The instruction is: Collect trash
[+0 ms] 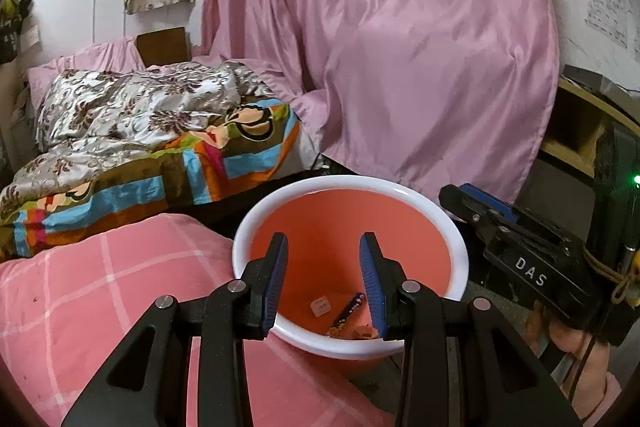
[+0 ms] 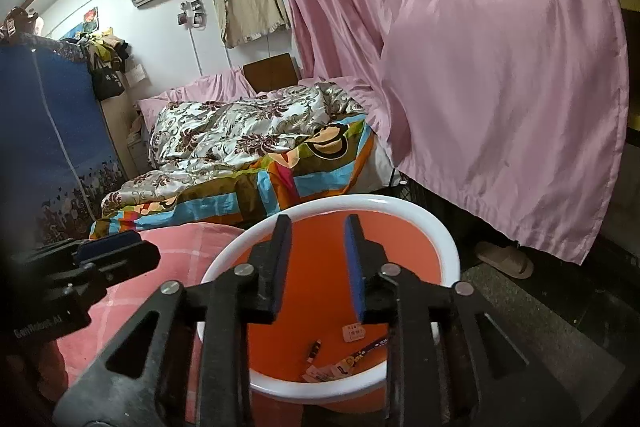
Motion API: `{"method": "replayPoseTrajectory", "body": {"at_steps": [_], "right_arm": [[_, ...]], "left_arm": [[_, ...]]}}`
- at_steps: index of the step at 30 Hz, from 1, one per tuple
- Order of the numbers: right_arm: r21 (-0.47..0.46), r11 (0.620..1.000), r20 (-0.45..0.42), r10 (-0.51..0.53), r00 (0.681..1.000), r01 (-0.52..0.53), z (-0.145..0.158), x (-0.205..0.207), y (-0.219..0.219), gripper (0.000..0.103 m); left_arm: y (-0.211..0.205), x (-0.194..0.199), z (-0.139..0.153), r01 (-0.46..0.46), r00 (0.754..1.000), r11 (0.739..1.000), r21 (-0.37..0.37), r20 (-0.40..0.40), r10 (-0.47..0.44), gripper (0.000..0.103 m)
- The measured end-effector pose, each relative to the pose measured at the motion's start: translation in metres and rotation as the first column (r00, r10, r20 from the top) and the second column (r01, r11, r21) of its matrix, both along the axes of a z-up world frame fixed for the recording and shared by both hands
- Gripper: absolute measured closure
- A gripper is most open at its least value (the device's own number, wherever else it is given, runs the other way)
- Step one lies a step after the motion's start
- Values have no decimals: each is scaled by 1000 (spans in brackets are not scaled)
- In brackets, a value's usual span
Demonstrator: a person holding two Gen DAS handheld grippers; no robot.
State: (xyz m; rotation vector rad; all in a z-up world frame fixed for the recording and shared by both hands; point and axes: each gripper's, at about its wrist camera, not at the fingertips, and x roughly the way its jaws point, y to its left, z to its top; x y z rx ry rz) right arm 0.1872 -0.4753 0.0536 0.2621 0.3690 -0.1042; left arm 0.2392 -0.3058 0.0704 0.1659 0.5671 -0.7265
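Note:
An orange bin with a white rim [image 1: 432, 205] [image 2: 438, 233] stands on the floor right below both grippers. At its bottom lie several bits of trash: a purple wrapper [image 1: 351, 310] [image 2: 370, 347], a small white paper [image 1: 321, 306] [image 2: 353, 332] and a dark stick-like piece [image 2: 314, 350]. My left gripper [image 1: 323, 247] hangs open over the bin mouth with nothing between its blue pads. My right gripper [image 2: 318, 227] is open and empty over the bin too. The right gripper's black body [image 1: 528, 259] shows in the left wrist view, a hand under it.
A pink checked cushion [image 1: 100, 287] [image 2: 180, 247] presses against the bin's left side. Behind are a bed with a patterned quilt [image 1: 132, 115] [image 2: 240, 131], a pink curtain [image 1: 400, 47] [image 2: 500, 67], a slipper [image 2: 504, 259] on the dark floor, and a blue wardrobe [image 2: 48, 131].

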Motion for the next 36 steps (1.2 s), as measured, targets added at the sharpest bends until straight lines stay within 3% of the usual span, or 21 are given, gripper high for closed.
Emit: {"method": "replayPoseTrajectory", "body": {"at_steps": [4, 6, 11, 14, 16, 22, 27, 30, 36], "right_arm": [[-7, 1000, 21, -3, 1000, 3, 4, -2, 6, 50], [-10, 1000, 30, -5, 1000, 6, 5, -2, 7, 46], [-20, 1000, 38, -14, 999, 15, 6, -3, 14, 37], [-21, 1000, 39, -18, 999, 19, 7, -3, 16, 27], [-24, 999, 43, -23, 999, 24, 7, -3, 18, 18], [-17, 999, 65, -37, 997, 38, 11, -4, 23, 1], [-13, 999, 76, -41, 996, 43, 11, -4, 26, 0], [-18, 999, 73, -34, 997, 35, 12, -4, 30, 0], [-37, 999, 71, -13, 997, 16, 16, -3, 45, 0]], "left_arm": [[9, 0, 4, -36, 999, 999, -9, 0, 36, 66], [15, -1, 6, -56, 998, 998, -18, 5, 56, 60], [28, -3, 10, -96, 995, 995, -32, 5, 96, 59], [36, -2, 13, -119, 993, 992, -39, -2, 119, 58], [41, -2, 14, -133, 991, 990, -44, -3, 133, 50], [55, -4, 18, -168, 986, 985, -50, -6, 168, 45], [71, -5, 21, -209, 978, 976, -68, -12, 208, 37], [80, -9, 21, -235, 972, 969, -72, -8, 235, 22], [95, -12, 24, -272, 962, 959, -81, 2, 273, 19]]}}
